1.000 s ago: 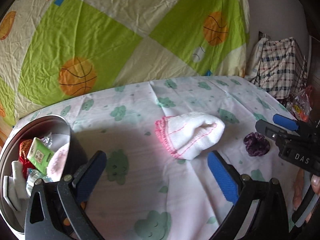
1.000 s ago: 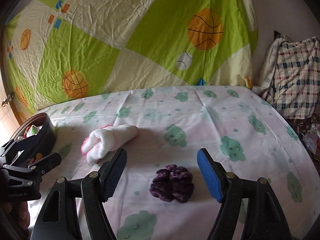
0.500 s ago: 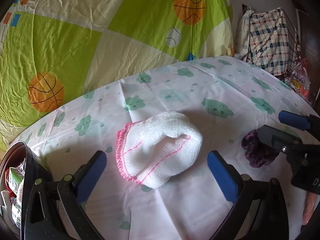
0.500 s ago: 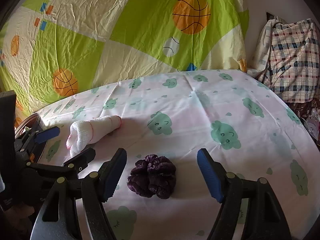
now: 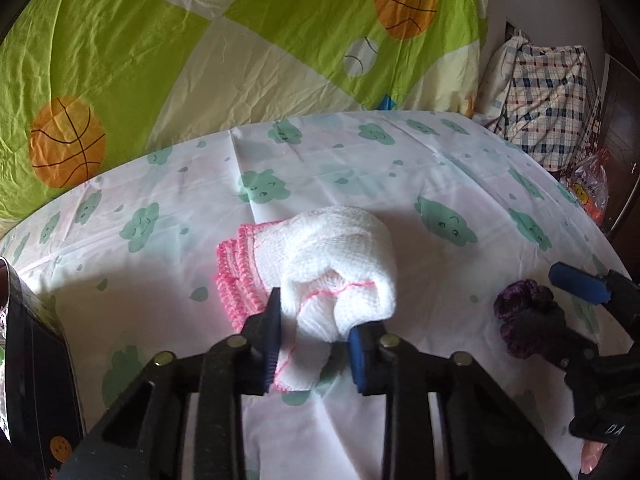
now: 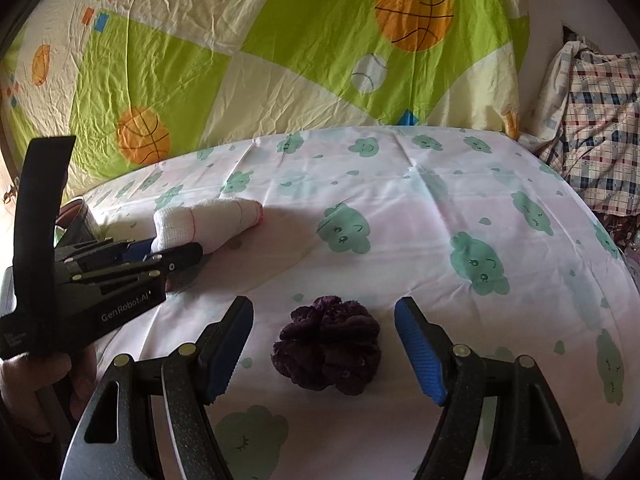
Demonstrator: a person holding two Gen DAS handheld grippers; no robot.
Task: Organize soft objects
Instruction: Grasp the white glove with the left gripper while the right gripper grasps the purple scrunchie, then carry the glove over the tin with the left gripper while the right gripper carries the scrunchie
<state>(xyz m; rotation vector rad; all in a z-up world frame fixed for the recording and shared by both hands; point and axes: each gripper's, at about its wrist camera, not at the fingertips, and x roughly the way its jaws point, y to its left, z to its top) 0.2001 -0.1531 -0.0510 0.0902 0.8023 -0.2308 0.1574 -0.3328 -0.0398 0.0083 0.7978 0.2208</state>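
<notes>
A white knitted cloth with pink trim [image 5: 332, 256] lies on the cloud-print sheet [image 5: 360, 168]. My left gripper [image 5: 316, 324] is shut on its near end; the right wrist view shows the cloth [image 6: 208, 224] and that gripper [image 6: 160, 254] at the left. A dark purple scrunchie [image 6: 328, 344] lies on the sheet between the open jaws of my right gripper [image 6: 324, 344], untouched by the pads. The scrunchie [image 5: 520, 304] and the right gripper [image 5: 580, 280] also show at the right of the left wrist view.
A dark round container [image 5: 36, 360] stands at the left edge, its rim also showing in the right wrist view [image 6: 78, 216]. A green and cream basketball-print quilt [image 6: 280, 52] rises behind the sheet. A plaid bundle [image 6: 596, 120] sits at the far right.
My left gripper moved forward onto the white cloth and closed on its near end. My right gripper moved closer around the purple scrunchie and stays open.
</notes>
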